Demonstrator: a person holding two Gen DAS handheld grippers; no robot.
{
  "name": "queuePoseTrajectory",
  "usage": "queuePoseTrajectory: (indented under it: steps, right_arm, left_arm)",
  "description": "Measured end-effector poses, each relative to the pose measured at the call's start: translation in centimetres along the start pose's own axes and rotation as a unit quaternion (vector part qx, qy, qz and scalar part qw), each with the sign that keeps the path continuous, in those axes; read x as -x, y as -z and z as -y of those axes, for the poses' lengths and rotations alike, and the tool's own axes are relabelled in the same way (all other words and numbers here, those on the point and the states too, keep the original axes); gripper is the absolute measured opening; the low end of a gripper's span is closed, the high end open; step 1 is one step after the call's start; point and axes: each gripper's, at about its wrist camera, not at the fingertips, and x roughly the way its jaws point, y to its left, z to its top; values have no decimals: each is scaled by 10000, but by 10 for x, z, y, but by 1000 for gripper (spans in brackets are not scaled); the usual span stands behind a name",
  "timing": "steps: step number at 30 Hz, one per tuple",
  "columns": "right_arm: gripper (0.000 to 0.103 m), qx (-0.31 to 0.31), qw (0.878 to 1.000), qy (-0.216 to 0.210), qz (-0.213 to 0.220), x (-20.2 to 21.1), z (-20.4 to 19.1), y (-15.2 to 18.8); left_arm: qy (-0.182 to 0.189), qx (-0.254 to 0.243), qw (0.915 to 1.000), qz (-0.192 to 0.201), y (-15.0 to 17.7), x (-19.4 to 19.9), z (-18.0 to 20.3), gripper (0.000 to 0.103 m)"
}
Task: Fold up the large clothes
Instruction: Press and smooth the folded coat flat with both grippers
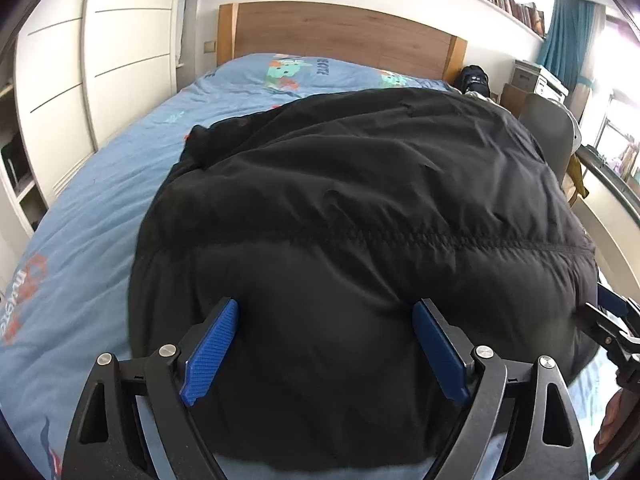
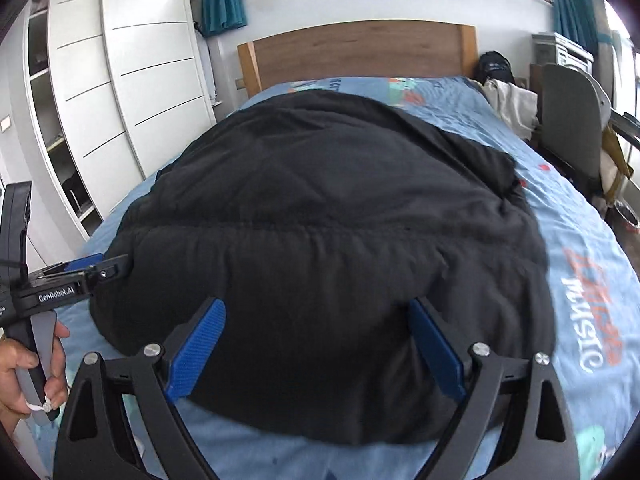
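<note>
A large black padded jacket (image 1: pixel 352 216) lies spread on the blue bed cover (image 1: pixel 92 208), with a stitched seam running across it. My left gripper (image 1: pixel 326 312) is open, its blue pads straddling the jacket's near edge, nothing held. My right gripper (image 2: pixel 316 312) is open over the jacket (image 2: pixel 320 208) near its front hem, also empty. In the right wrist view the left gripper (image 2: pixel 108 264) shows at the jacket's left edge, held by a hand. In the left wrist view the right gripper (image 1: pixel 612 320) shows at the jacket's right edge.
The bed (image 2: pixel 580 280) has a wooden headboard (image 2: pixel 360 52). White wardrobe doors (image 2: pixel 132 80) stand on the left. A grey chair (image 2: pixel 572 120) and a desk stand on the right. A black bag (image 2: pixel 496 64) and pale cloth (image 2: pixel 512 104) lie near the pillow end.
</note>
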Motion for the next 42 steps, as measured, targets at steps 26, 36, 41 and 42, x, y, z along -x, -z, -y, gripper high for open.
queuePoseTrajectory:
  steps: [26,36,41,42]
  right_arm:
    - [98,-216,9991,342,-139,-98,17,-71]
    - [98,-464,9963,514,-512,-149,37,-110]
    - [98,-680,9940,516,-679,-180,57,-132]
    - [98,-689,9937,521,-710,-186,60,-136]
  left_arm:
    - [-127,-292,9995,48,-41,-62,3,99]
    - [-75,-48,9989,-456,-101,-115,1,102]
    - [-50,-24,9973,-727,-135,-145,6,102]
    - [-55,1,9970,-769,-139,-152,6,102]
